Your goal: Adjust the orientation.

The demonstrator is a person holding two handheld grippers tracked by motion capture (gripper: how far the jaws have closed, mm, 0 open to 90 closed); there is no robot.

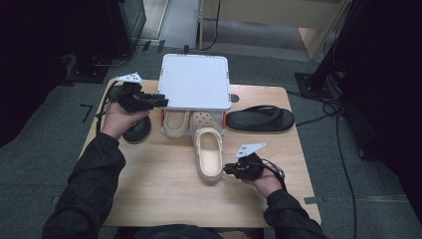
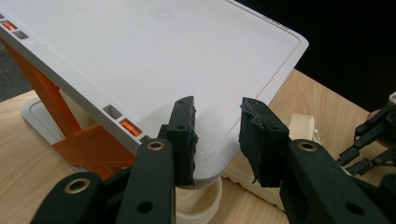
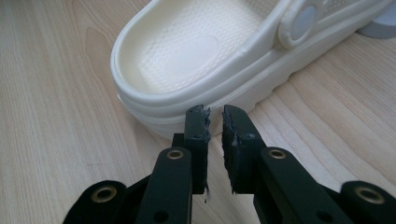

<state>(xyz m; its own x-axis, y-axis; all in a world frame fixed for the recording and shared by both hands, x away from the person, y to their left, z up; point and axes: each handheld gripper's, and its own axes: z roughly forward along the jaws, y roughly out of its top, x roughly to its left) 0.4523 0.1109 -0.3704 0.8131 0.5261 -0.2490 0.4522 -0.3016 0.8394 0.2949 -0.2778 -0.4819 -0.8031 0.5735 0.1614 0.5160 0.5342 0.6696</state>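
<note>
We note a light wooden surface (image 1: 164, 194) on grey carpet floor (image 1: 45, 144), carrying a cream rubber clog (image 1: 209, 157) and a white two-tier rack (image 1: 195, 82). Left claw (image 2: 217, 133) is released at the rack's corner. Right claw (image 3: 215, 122) is nearly clenched, empty, beside the clog's heel.

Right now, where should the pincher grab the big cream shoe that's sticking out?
Probably the heel rim of the cream clog, coming from the person's side. That raised wall is thin enough for the right gripper to pinch, and the toe is tucked under the white rack.
</note>
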